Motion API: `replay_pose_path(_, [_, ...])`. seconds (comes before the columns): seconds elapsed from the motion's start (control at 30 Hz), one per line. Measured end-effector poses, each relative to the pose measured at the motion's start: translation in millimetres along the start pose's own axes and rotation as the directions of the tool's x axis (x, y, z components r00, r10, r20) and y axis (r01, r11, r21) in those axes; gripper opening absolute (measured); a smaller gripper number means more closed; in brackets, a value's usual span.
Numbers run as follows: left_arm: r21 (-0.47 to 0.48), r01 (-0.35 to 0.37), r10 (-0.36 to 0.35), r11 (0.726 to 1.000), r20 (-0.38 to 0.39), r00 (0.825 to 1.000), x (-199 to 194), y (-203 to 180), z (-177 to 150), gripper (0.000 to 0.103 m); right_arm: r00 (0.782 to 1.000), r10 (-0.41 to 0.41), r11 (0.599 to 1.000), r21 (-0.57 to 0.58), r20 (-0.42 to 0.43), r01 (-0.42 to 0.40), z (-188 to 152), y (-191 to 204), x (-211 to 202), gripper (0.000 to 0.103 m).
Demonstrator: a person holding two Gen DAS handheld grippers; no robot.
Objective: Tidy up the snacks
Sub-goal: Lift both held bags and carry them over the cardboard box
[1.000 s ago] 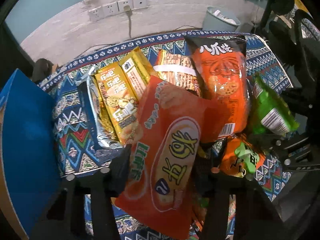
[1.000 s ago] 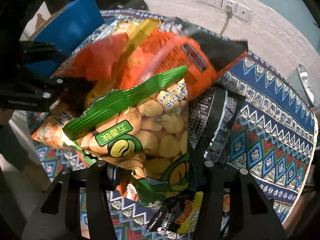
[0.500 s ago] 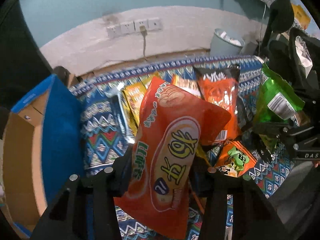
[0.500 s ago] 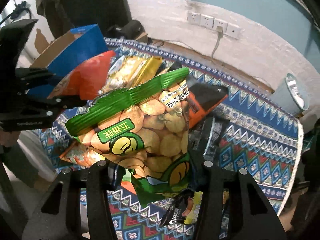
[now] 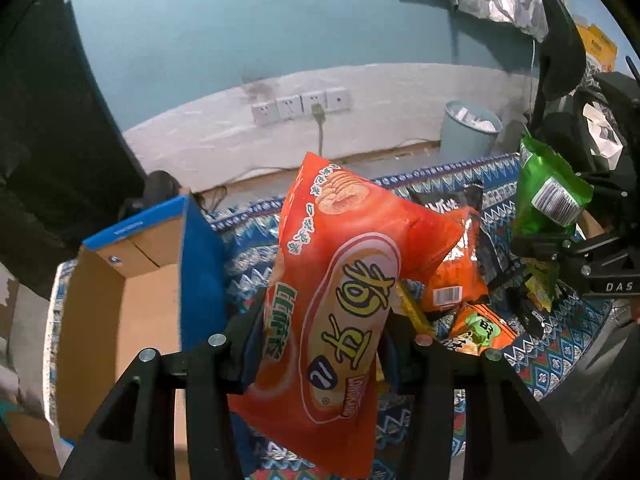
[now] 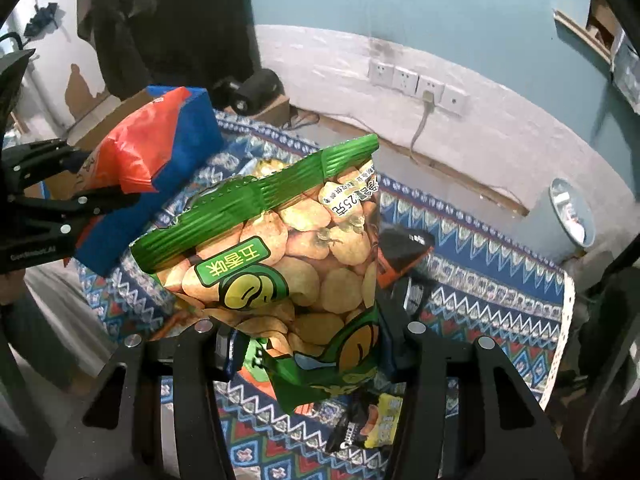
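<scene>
My left gripper (image 5: 320, 344) is shut on a large orange-red chip bag (image 5: 344, 280) and holds it up in the air above the table. The same bag shows in the right wrist view (image 6: 136, 152). My right gripper (image 6: 308, 344) is shut on a green bag of beans (image 6: 280, 252), also lifted; it shows in the left wrist view (image 5: 548, 192) at the right. An open cardboard box with blue sides (image 5: 120, 280) stands at the left of the table, also in the right wrist view (image 6: 188, 136). More snack bags (image 5: 460, 272) lie on the patterned tablecloth (image 6: 480, 280).
A small black and yellow packet (image 6: 372, 424) lies near the table's front edge. A pale blue bin (image 5: 468, 132) stands by the wall behind the table. Wall sockets (image 5: 300, 106) with a plugged cable are on the white wall. Dark clothing (image 6: 160, 20) hangs at the far left.
Both grippers have lifted their bags higher off the table. The left gripper with the orange-red bag has moved toward the open box, which now shows its inside.
</scene>
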State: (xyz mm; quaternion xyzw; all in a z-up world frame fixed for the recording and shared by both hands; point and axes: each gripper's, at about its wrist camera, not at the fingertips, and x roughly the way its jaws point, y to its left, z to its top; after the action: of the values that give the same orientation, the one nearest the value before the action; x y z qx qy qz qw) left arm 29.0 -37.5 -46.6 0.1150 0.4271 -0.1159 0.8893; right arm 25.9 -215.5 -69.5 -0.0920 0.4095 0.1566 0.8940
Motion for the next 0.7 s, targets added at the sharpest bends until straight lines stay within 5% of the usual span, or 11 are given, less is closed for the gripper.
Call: replay_pose_path(0.7, [-0.047, -0.128, 0.131, 0.991, 0.093, 0.987, -41.2, 51.8, -11.1, 0.049, 0.995, 0.055, 0.996, -0.073, 0.080, -0.049, 57.2, 56.1, -11.6, 0.051])
